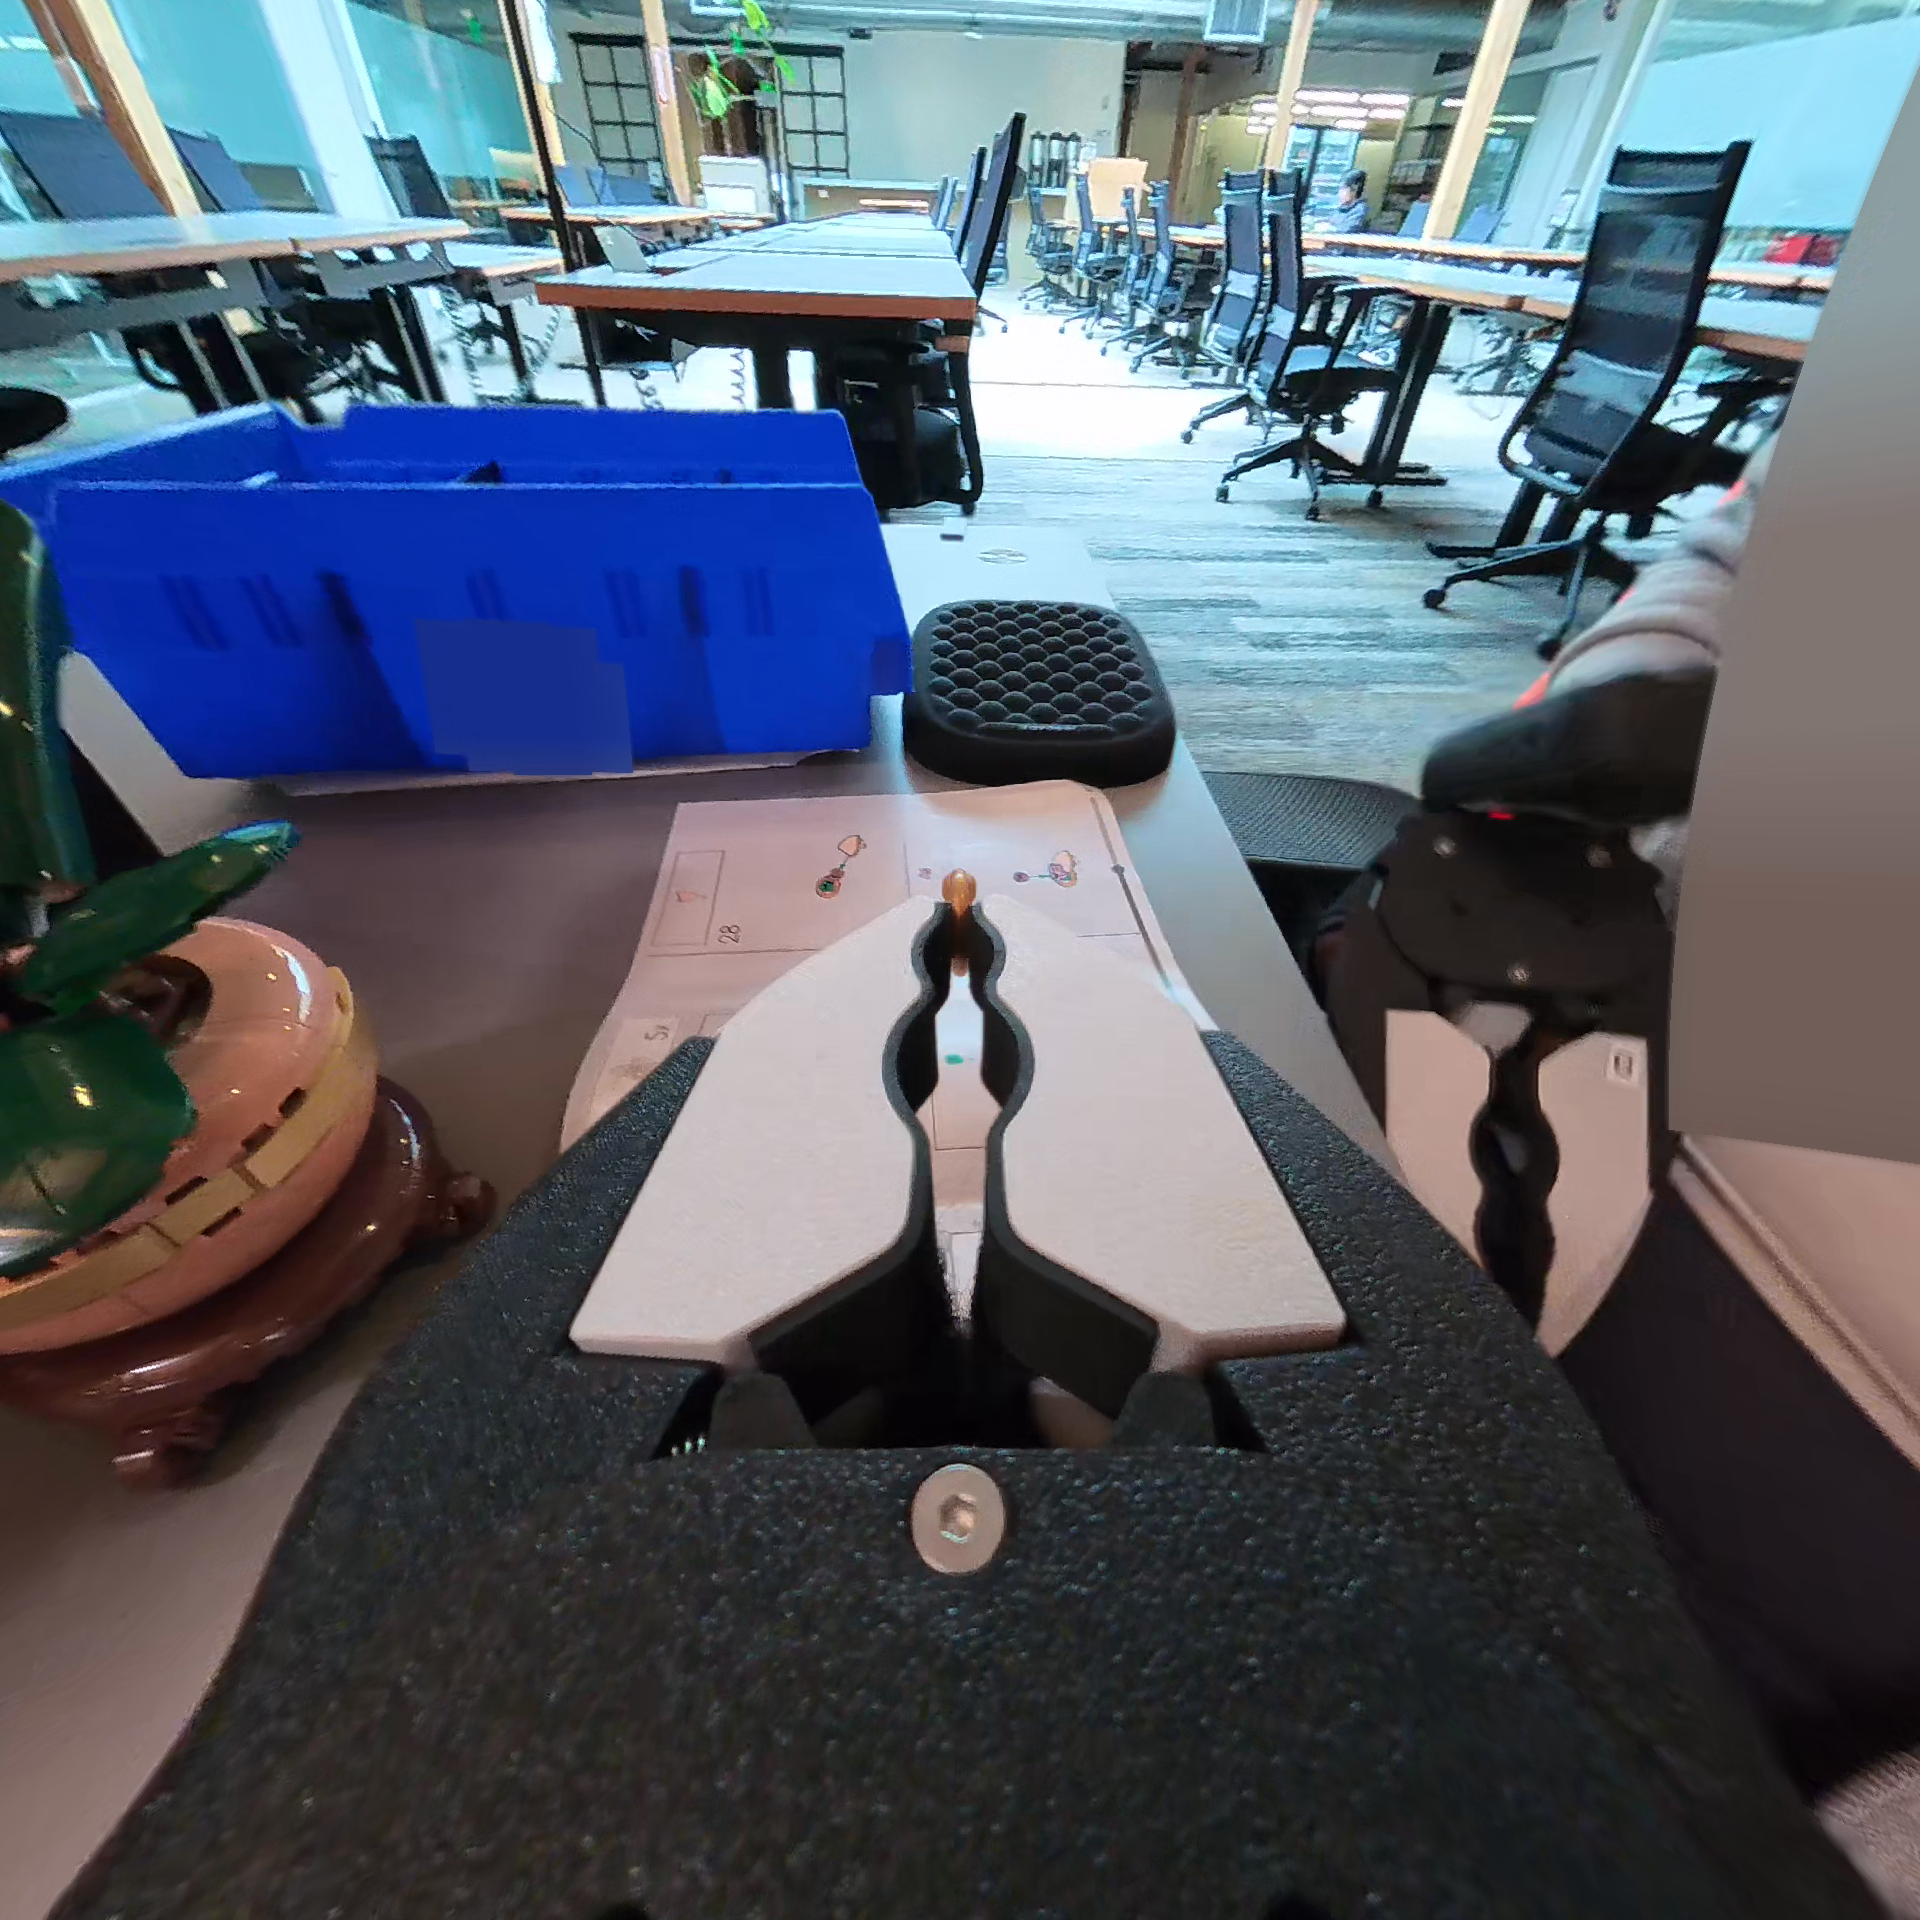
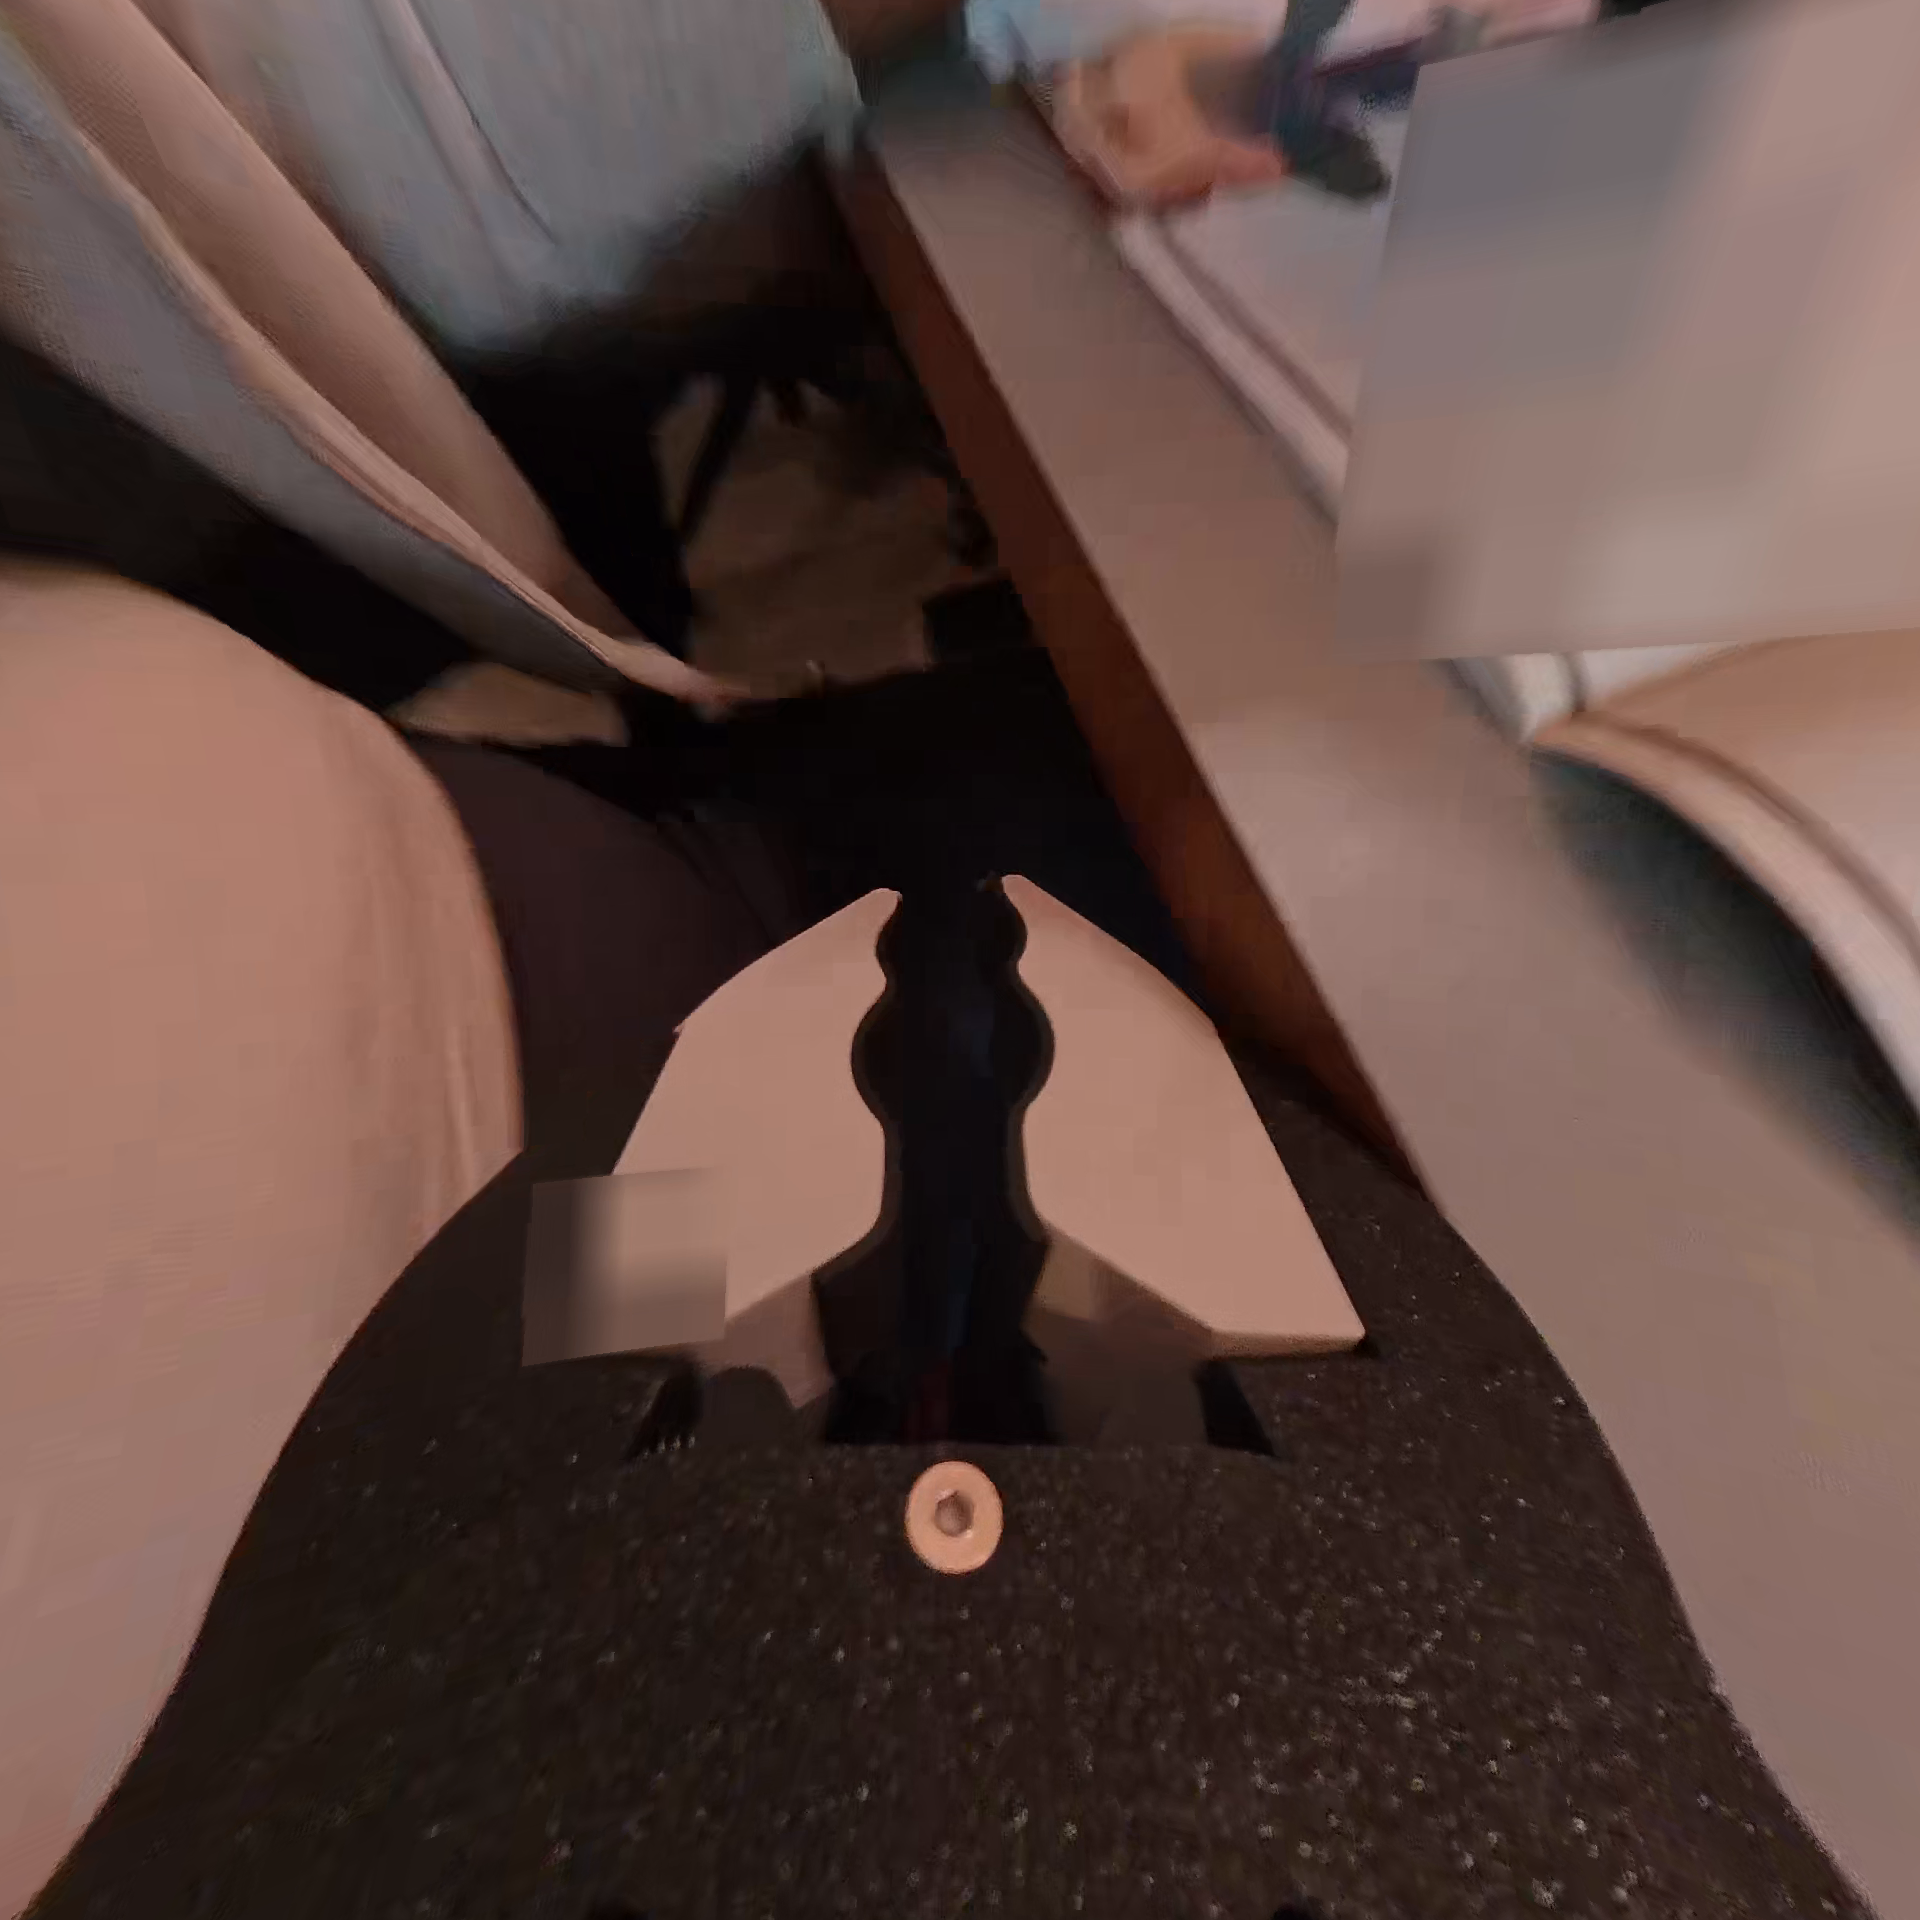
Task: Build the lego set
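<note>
My left gripper (image 1: 957,914) is shut on a small amber Lego piece (image 1: 957,891), held at the fingertips above the open instruction booklet (image 1: 790,894). The built Lego plant, with a pink pot (image 1: 239,1049) on a brown stand and green leaves (image 1: 135,904), stands at the left on the table. My right gripper (image 2: 948,891) has its jaws almost together with nothing between them. It hangs beside the table edge (image 2: 1049,582), pointing down over a person's lap. It also shows in the left wrist view (image 1: 1512,1153), to the right of the table.
A blue plastic bin (image 1: 468,592) stands at the back left of the table. A black honeycomb pad (image 1: 1039,686) lies beyond the booklet. Office desks and chairs (image 1: 1621,343) fill the room behind. The right wrist view is blurred, showing beige clothing (image 2: 208,987).
</note>
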